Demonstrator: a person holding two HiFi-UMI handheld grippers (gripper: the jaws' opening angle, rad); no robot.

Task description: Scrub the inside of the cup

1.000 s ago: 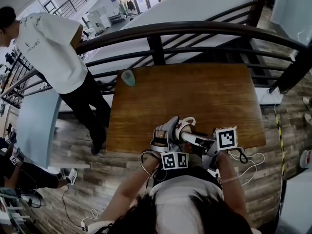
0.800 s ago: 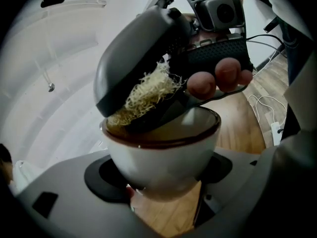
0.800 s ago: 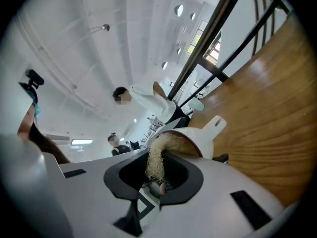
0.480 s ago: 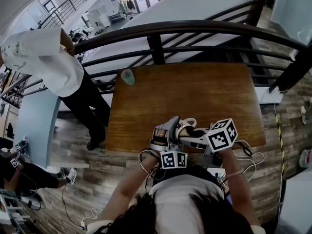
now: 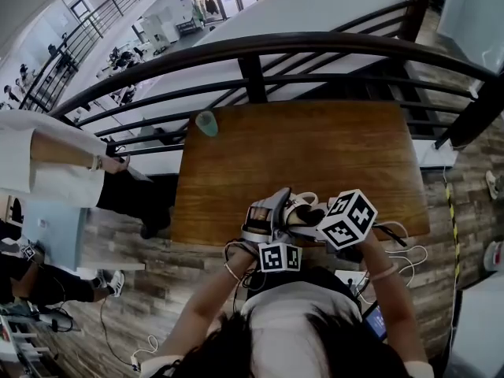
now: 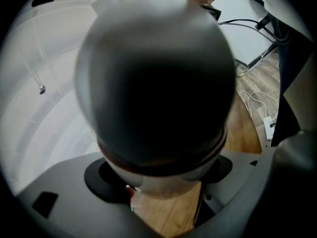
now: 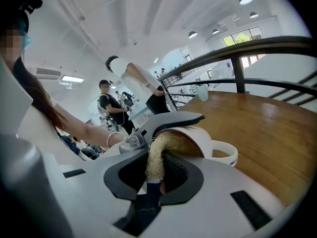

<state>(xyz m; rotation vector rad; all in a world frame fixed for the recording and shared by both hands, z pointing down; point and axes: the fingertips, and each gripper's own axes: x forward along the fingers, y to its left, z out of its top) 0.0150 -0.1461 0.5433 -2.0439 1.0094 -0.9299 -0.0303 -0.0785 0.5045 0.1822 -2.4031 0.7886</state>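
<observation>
Straw-coloured scrubber (image 7: 154, 152) is pinched in the right gripper's (image 7: 159, 168) narrow jaws and pushed into the cup's (image 7: 208, 142) mouth. The left gripper's (image 6: 161, 175) wide jaws clamp that cup, with the table's (image 5: 315, 156) near edge beneath it. Scrubbing seems under way, not finished.
</observation>
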